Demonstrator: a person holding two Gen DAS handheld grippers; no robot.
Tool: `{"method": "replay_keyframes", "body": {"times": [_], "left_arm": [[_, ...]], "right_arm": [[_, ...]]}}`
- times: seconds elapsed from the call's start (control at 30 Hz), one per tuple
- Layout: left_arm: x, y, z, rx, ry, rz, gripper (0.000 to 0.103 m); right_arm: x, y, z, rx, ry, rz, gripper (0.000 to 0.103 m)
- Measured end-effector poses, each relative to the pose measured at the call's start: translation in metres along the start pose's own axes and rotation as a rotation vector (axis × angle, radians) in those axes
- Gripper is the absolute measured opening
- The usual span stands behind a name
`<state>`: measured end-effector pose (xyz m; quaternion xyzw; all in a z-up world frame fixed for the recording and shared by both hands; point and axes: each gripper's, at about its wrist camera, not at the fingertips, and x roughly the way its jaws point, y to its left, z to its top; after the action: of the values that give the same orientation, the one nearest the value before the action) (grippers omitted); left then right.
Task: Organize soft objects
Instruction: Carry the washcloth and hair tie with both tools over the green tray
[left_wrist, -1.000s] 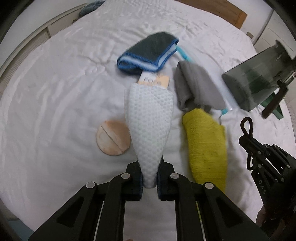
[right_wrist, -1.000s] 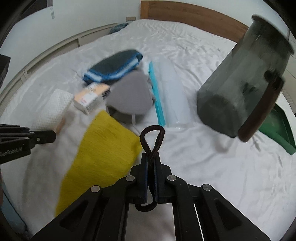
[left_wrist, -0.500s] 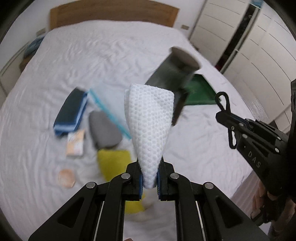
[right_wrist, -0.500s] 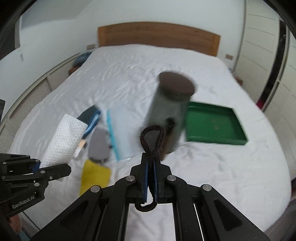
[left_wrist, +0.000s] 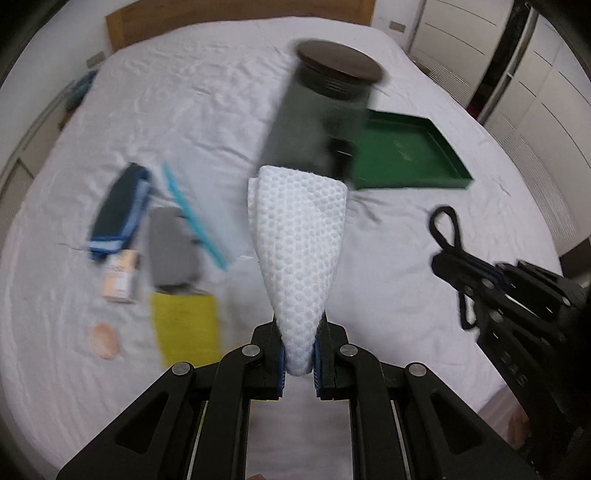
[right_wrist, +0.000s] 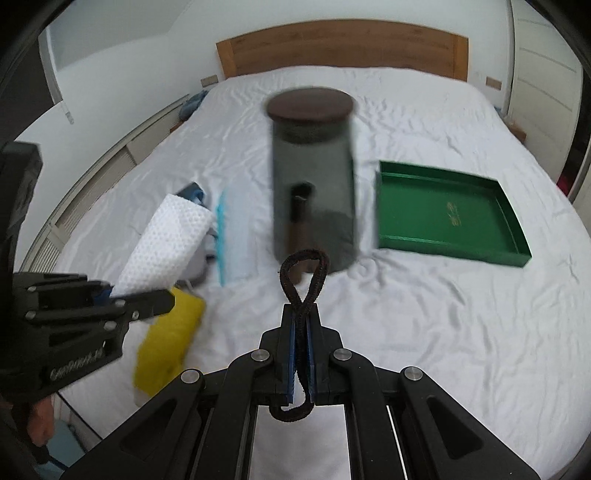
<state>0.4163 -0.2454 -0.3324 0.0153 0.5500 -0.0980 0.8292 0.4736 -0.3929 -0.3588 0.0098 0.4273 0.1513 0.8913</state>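
My left gripper is shut on a white honeycomb cloth, held up above the bed; it also shows in the right wrist view. My right gripper is shut on a black hair tie, seen from the left wrist too. A green tray lies on the bed at the right. A yellow cloth, a grey cloth and a dark blue cloth lie at the left.
A dark jar with a brown lid stands in the middle of the white bed. A clear pouch with a blue zip, a small box and a round pad lie at the left. Wardrobes stand at the right.
Both grippers have lifted up from the bed with their loads and swung to the right; the jar and the green tray now sit in the middle of the views.
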Motion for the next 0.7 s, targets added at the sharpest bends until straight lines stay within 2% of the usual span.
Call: {"method": "replay_keyframes", "body": {"times": [0.2,0.37,0.53,0.7], "left_arm": [[0.027,-0.072,0.023,0.028,0.002,-0.086,0.009],[0.051,-0.118,0.068,0.007,-0.041,-0.111,0.009],[0.082,-0.145,0.121,-0.036,-0.080,-0.125,0.009],[0.120,-0.156,0.170,-0.073,-0.117,-0.086,0.009]], "right_arm": [[-0.009,-0.085,0.007,0.025,-0.001,-0.095,0.004],[-0.012,-0.137,0.026,0.044,-0.032,-0.158,0.004],[0.015,-0.181,0.066,0.063,-0.072,-0.191,0.004],[0.055,-0.210,0.100,0.060,-0.090,-0.206,0.004]]}}
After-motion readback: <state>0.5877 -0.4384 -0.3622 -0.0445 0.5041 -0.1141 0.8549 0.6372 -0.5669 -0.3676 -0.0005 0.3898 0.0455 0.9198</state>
